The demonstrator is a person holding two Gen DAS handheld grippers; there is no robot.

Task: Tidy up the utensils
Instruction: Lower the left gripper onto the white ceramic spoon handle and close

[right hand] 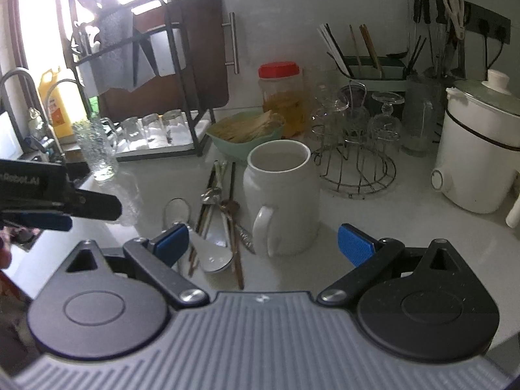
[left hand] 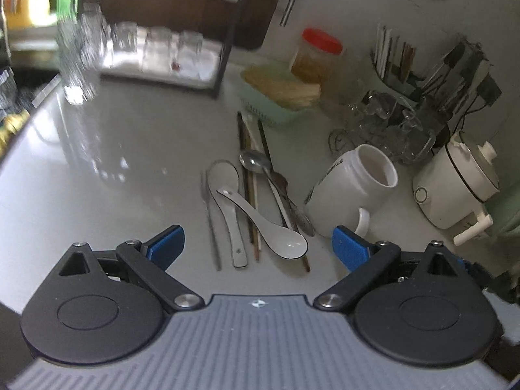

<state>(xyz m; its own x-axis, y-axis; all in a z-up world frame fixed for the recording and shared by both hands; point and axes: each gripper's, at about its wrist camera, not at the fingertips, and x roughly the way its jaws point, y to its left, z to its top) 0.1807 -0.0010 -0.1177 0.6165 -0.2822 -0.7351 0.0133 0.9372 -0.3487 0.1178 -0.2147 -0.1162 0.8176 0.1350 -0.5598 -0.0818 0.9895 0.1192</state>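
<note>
The utensils (left hand: 256, 201) lie in a loose bundle on the pale glossy surface (left hand: 113, 162), just at nine o'clock of a white mug (left hand: 347, 195) with a handle facing the camera. Two white ceramic soup spoons with dark rims (left hand: 286, 243) cross each other near the front of the pile; a metal spoon (left hand: 253, 161) rests on top further back, and several dark and pale chopsticks (left hand: 242, 136) run lengthwise beneath them. A slim metal piece lies alone at the pile's nine o'clock edge, too blurred to identify.

The left gripper (left hand: 258, 247) hangs above the near end of the bundle with its blue-padded fingers (left hand: 167, 243) spread wide, touching nothing. The right gripper (right hand: 263, 243) faces the mug (right hand: 281, 195), its fingers (right hand: 356, 243) likewise wide apart and empty; the mug's handle sits between them in the right wrist view, without contact.

Behind the pile, at twelve o'clock, stands a pale green basket (right hand: 247, 144) and a jar with a red lid (right hand: 281, 91). At two o'clock is a wire rack of upturned glasses (right hand: 354, 136), and at three o'clock a white electric pot (right hand: 481, 149). At ten o'clock a dark dish rack (right hand: 146, 97) holds glasses beside a bright window and a tap.
</note>
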